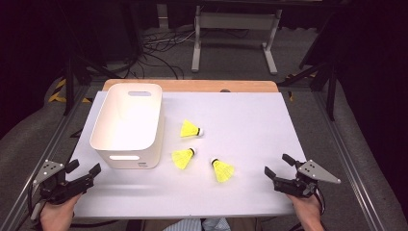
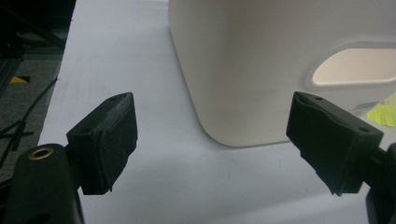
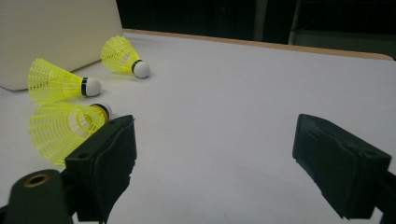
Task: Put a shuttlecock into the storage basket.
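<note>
Down at the near edge of the table (image 1: 250, 192), the left claw (image 1: 85, 168) is hanging with its jaws spread wide and gripping nothing, just short of the near wall of the white bin (image 1: 127, 120), while the right claw (image 1: 279, 166) is hovering at the near right, jaws likewise wide apart and empty. A little farther in, the nearest yellow shuttlecock (image 1: 223, 170) is lying on its side between the two claws, closer to the right one, with a second shuttlecock (image 1: 184, 158) lying just beside the bin. Farther still, the third shuttlecock (image 1: 190, 129) is resting near the bin's right wall, all three out on the table and none inside the bin.
</note>
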Motion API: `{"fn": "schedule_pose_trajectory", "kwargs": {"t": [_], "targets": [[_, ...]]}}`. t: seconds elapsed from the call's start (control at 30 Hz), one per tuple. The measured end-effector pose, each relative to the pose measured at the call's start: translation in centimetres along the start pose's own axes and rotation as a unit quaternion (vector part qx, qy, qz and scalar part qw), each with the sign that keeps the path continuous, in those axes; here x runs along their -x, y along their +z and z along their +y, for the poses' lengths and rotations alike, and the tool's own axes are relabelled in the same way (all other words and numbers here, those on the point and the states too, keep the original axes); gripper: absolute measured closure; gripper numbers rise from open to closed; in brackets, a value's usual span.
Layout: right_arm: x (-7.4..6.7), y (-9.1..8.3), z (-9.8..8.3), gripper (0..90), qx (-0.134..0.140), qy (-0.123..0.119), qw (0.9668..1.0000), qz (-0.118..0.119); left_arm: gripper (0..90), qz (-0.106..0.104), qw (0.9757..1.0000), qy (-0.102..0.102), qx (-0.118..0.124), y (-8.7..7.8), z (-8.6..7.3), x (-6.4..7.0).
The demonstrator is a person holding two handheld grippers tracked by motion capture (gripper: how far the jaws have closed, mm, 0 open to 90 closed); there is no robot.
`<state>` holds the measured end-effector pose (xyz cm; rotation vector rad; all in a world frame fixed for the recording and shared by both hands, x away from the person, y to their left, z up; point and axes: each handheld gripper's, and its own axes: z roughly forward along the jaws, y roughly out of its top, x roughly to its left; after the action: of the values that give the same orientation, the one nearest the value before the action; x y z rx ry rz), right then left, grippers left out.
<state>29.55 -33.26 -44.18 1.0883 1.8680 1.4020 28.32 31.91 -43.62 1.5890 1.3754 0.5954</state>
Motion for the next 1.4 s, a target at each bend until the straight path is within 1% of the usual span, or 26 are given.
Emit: {"fn": "schedule_pose_trajectory", "kwargs": {"t": [0.27,0.4,0.57,0.77,0.8,0.83,1.07,1.33,1.4], "targets": [[0.0,0.0,0.0,14.1,-0.001,-0.002,1.0,0.0,17.1,0.012,0.9999,-0.006,0.002,0.2,0.3,-0.5],[0.0,0.0,0.0,14.1,-0.002,-0.001,1.0,0.0,17.1,0.017,0.9998,-0.005,0.003,0.4,0.5,-0.8],[0.0,0.0,0.0,14.1,-0.002,-0.001,1.0,0.0,17.1,0.026,0.9997,-0.005,-0.002,0.8,0.7,-1.2],[0.0,0.0,0.0,14.1,-0.002,-0.001,1.0,-0.001,17.1,0.034,0.9994,-0.009,0.0,1.0,0.9,-1.6],[0.0,0.0,0.0,14.1,-0.002,-0.001,1.0,-0.001,17.1,0.036,0.9993,-0.007,-0.001,1.1,1.0,-1.7],[0.0,0.0,0.0,14.1,-0.002,-0.001,1.0,-0.001,17.1,0.035,0.9993,-0.01,-0.001,1.2,1.0,-1.7],[0.0,0.0,0.0,14.1,-0.002,-0.002,1.0,0.0,17.1,0.044,0.999,-0.009,-0.002,1.6,1.3,-2.0],[0.0,0.0,0.0,14.1,-0.002,-0.003,1.0,0.0,17.2,0.044,0.999,-0.012,-0.005,2.0,1.5,-2.2],[0.0,0.0,0.0,14.2,-0.002,-0.003,1.0,0.001,17.2,0.047,0.9988,-0.012,-0.006,2.2,1.6,-2.3]]}}
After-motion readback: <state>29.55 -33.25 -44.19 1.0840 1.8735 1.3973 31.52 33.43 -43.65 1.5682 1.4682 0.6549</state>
